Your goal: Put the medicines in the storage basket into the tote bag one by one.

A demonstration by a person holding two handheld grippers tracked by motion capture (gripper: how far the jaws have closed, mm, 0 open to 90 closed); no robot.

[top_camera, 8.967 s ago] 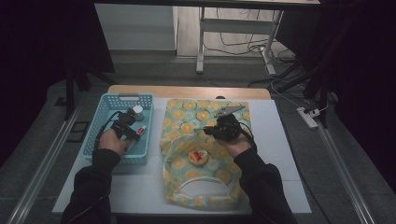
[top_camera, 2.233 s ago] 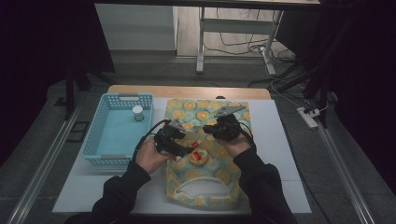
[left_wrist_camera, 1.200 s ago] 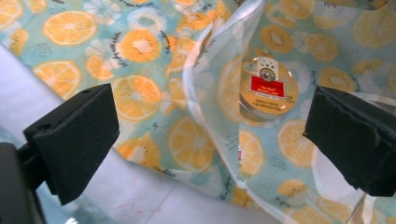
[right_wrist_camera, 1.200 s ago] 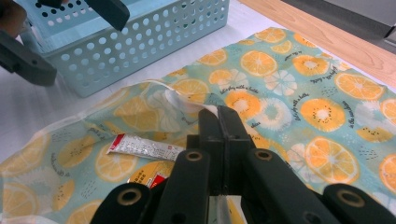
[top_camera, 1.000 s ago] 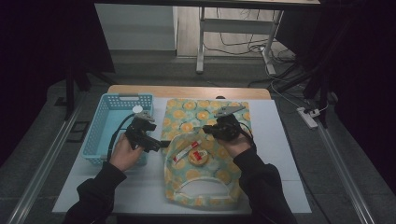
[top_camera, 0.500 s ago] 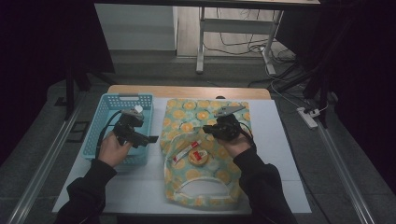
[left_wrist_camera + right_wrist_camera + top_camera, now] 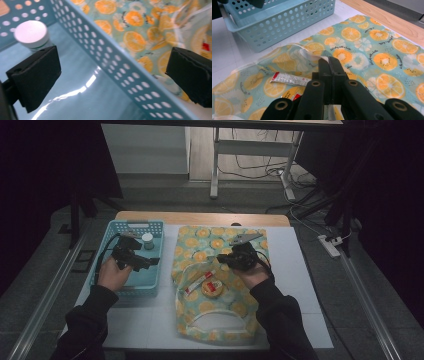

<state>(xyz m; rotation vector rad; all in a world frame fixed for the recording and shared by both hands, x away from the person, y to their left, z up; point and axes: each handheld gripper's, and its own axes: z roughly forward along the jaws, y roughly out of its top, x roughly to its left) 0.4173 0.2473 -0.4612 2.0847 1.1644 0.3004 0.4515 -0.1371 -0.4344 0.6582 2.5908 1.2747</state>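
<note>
With 1 white-capped jar (image 7: 147, 240) in the perforated light-blue plastic basket (image 7: 150, 288), the left gripper (image 7: 112, 75) hangs empty, jaws apart, while the right gripper (image 7: 329, 65) pinches the orange-print fabric bag (image 7: 250, 307), where 1 tube (image 7: 199, 281) and 1 round tin (image 7: 212, 289) remain.

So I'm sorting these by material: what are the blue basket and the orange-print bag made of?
The blue basket looks like glossy moulded plastic: even punched holes, shiny floor. The orange-print bag seems thin fabric, perhaps coated: it creases softly where the right gripper pinches it.
</note>
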